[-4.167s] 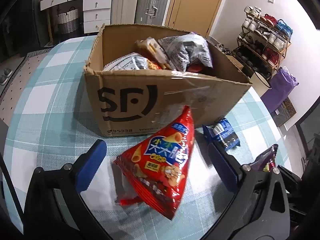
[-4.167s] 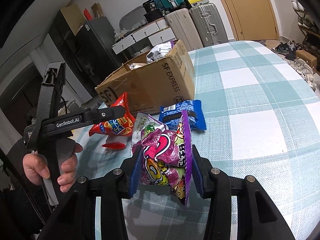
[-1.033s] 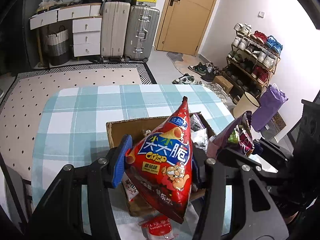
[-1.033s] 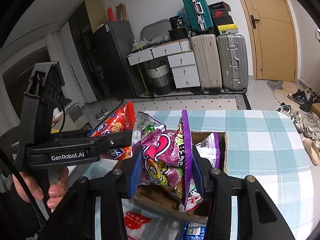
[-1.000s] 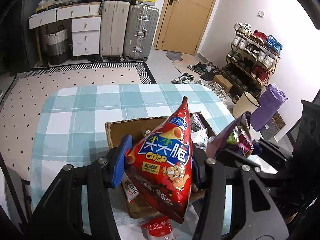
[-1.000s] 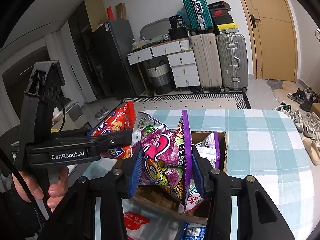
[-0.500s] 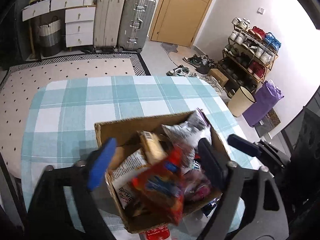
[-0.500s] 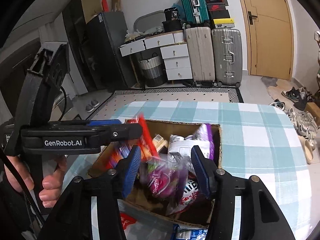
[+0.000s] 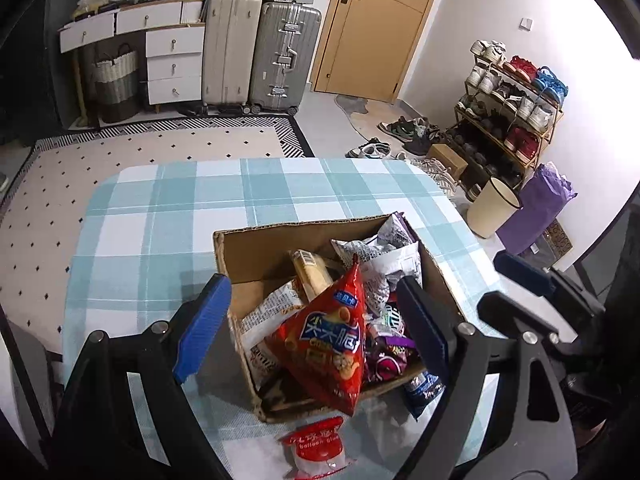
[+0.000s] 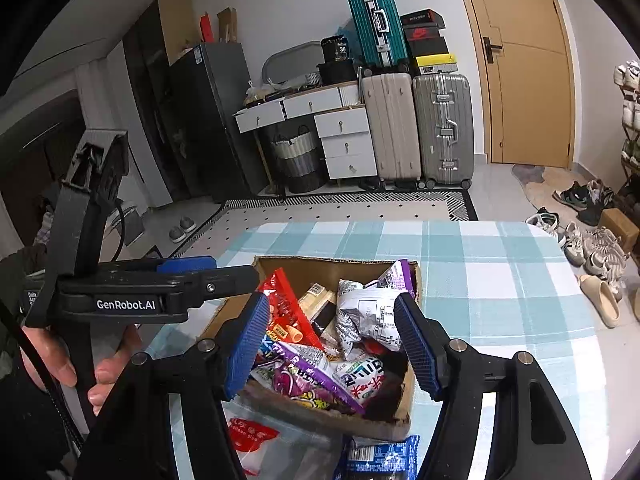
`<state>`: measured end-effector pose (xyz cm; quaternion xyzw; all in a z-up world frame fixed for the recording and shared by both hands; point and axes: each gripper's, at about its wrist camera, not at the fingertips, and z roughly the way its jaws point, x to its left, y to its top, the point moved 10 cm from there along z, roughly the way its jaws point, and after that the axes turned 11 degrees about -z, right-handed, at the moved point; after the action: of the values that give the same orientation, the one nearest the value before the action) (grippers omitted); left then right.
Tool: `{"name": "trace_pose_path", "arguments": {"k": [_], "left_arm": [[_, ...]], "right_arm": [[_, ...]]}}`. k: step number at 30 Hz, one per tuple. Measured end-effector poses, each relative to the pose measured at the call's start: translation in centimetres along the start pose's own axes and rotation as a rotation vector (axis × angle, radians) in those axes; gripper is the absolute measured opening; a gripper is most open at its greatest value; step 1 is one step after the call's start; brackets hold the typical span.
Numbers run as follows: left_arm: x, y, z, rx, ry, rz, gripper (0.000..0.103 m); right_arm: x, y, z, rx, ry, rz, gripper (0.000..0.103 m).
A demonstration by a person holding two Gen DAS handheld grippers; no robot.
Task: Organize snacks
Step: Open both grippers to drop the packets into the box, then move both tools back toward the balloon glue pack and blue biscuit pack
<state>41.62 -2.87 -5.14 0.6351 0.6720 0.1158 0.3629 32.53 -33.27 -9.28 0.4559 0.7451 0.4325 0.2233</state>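
A home entryway: suitcases (image 9: 260, 52), shoe rack (image 9: 508, 112), rug (image 9: 140, 152), wooden door (image 9: 384, 28).

Your view of brown cardboard box (image 9: 256, 248) interior: bottom hidden under heaped snack packets. Blue foil packet (image 10: 380, 458) cut off by bottom edge in right wrist view; in left wrist view, mostly hidden behind black gripper finger. Clear packet with red label (image 9: 316, 446): small print too small for you to read. Your left hand (image 10: 60, 360) partly hidden behind black gripper handle.
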Motion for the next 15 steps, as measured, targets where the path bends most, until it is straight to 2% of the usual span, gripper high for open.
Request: {"name": "trace_pose_path", "arguments": {"k": [5, 10, 15], "left_arm": [[0.1, -0.3, -2.4, -0.050, 0.032, 0.007, 0.083], [0.8, -0.7, -5.6, -0.137, 0.072, -0.005, 0.084], [0.5, -1.9, -7.7, -0.161, 0.083, 0.008, 0.087]], "right_arm": [[0.8, 0.5, -2.0, -0.019, -0.013, -0.018, 0.069], [1.6, 0.7, -4.1, -0.043, -0.022, -0.034, 0.072], [2.5, 0.5, -6.2, -0.068, -0.030, -0.050, 0.076]]}}
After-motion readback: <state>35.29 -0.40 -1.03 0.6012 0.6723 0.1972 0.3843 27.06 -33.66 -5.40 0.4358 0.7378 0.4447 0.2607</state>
